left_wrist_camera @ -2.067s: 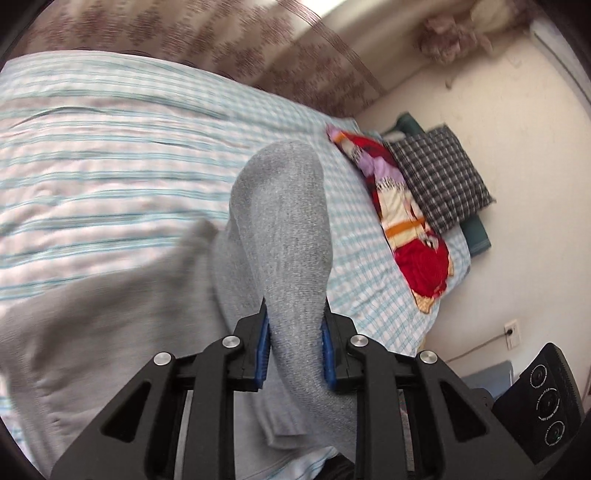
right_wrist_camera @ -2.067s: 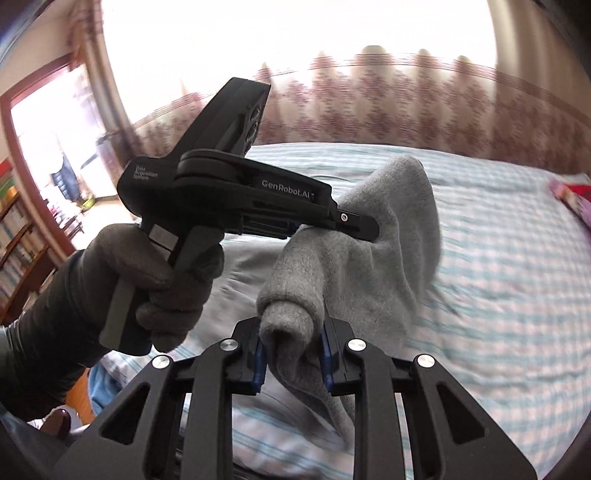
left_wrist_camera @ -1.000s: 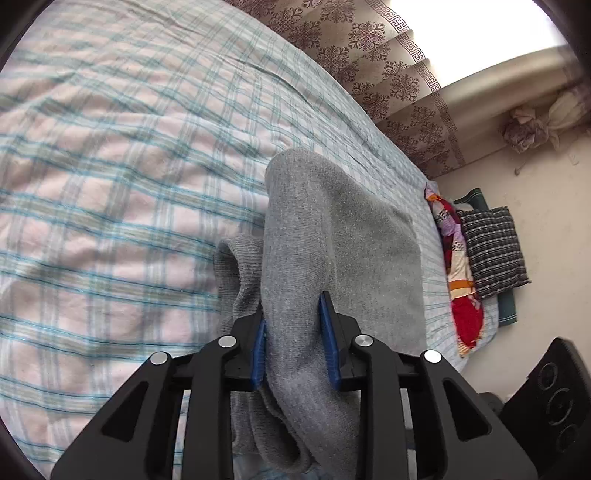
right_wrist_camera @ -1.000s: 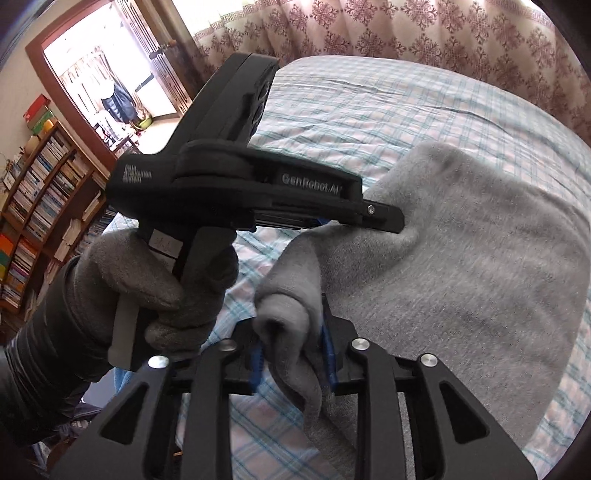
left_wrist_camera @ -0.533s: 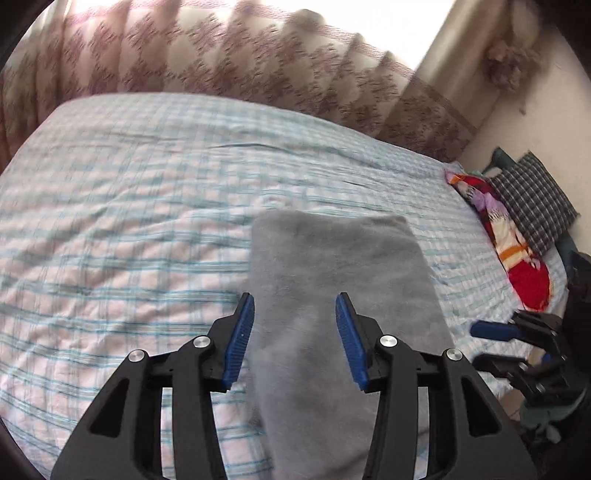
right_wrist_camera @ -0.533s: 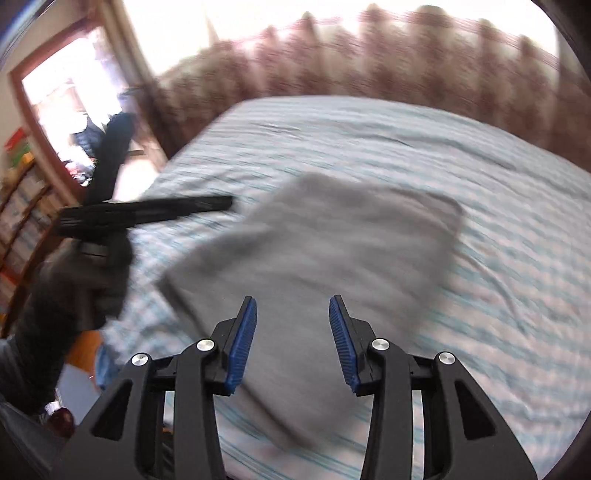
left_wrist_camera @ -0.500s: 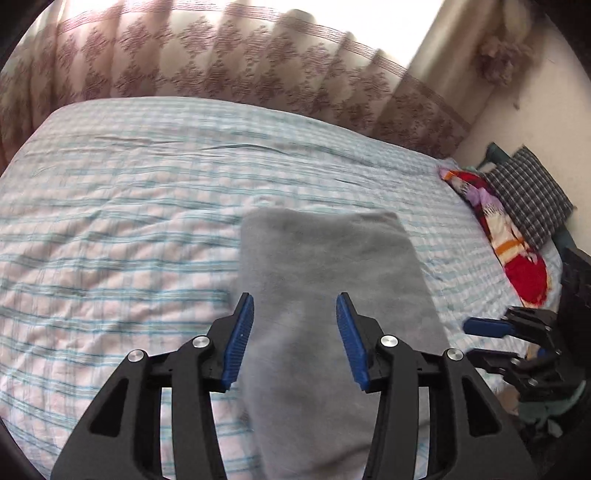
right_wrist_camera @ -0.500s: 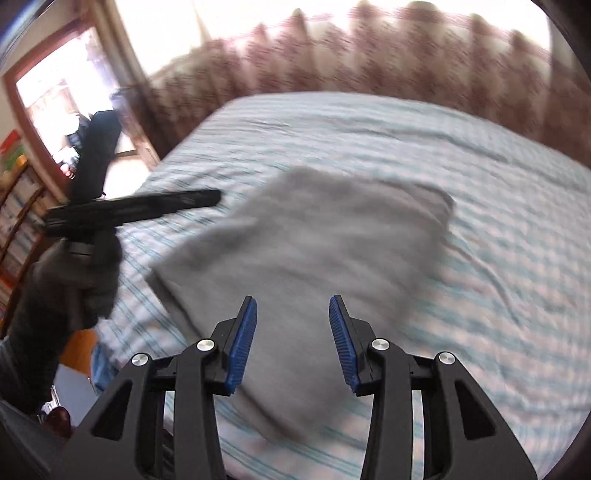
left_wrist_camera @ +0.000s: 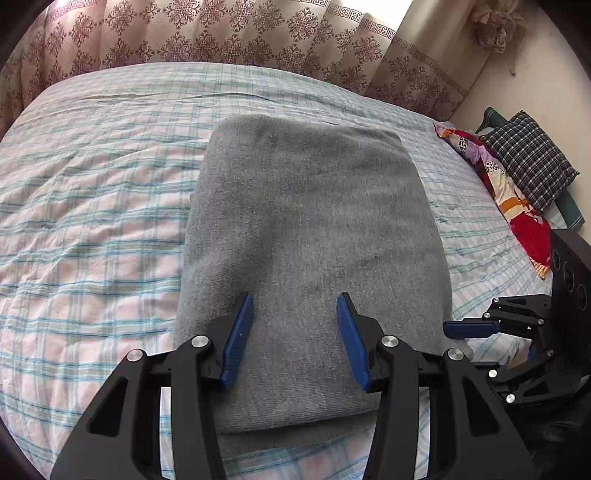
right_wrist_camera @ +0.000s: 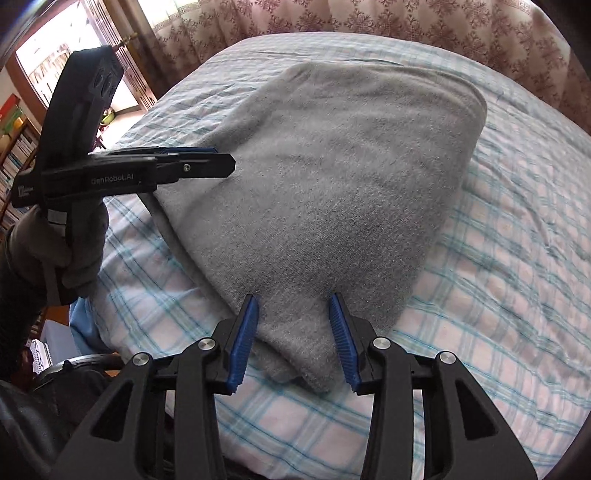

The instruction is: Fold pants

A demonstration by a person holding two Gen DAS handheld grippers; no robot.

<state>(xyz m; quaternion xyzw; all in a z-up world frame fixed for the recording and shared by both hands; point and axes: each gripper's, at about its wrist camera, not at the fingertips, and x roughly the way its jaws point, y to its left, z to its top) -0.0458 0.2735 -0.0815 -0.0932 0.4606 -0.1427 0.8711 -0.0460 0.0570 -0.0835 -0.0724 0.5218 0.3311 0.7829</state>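
Observation:
The grey pants [left_wrist_camera: 314,221] lie folded into a flat rectangle on the checked bedsheet [left_wrist_camera: 92,184]. My left gripper [left_wrist_camera: 294,299] hovers open over their near edge, nothing between its blue pads. In the right wrist view the same folded pants [right_wrist_camera: 332,166] lie flat. My right gripper [right_wrist_camera: 293,297] stands open just above their near corner, not gripping the cloth. The left gripper [right_wrist_camera: 221,164], held by a grey-gloved hand [right_wrist_camera: 74,240], shows at the pants' left edge. The right gripper [left_wrist_camera: 454,328] appears at the right, beside the pants.
A patterned curtain [left_wrist_camera: 221,33] hangs behind the bed. A colourful cloth [left_wrist_camera: 509,199] and a checked pillow [left_wrist_camera: 528,162] lie at the bed's right end. A black device with round dials [left_wrist_camera: 569,266] stands beside it. A doorway [right_wrist_camera: 55,66] is at the left.
Both grippers have let go of the grey cloth and drawn back from it. The pants, held up and bunched before, now lie flat and folded on the bed.

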